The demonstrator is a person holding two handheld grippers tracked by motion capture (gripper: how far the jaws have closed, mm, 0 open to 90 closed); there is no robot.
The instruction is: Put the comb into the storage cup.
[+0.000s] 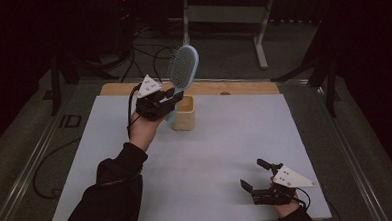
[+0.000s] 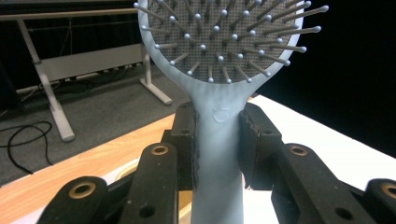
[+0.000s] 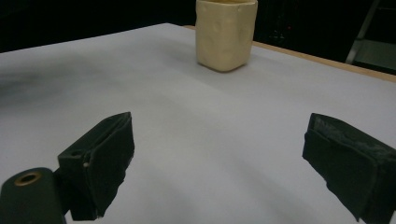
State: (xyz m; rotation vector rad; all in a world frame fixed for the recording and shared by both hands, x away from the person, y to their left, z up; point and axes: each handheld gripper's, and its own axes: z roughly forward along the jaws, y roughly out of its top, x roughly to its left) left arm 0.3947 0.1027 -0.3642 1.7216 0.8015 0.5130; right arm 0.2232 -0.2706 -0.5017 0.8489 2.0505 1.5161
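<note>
High view | left gripper [image 1: 172, 97] clamps the handle of the pale blue plastic paddle hairbrush [image 1: 183, 67], upper centre, above the cream square cup [image 1: 185, 113] | right gripper [image 1: 254, 175] wide open, empty, lower right | judged: brush lifted; placing it remains.
</note>
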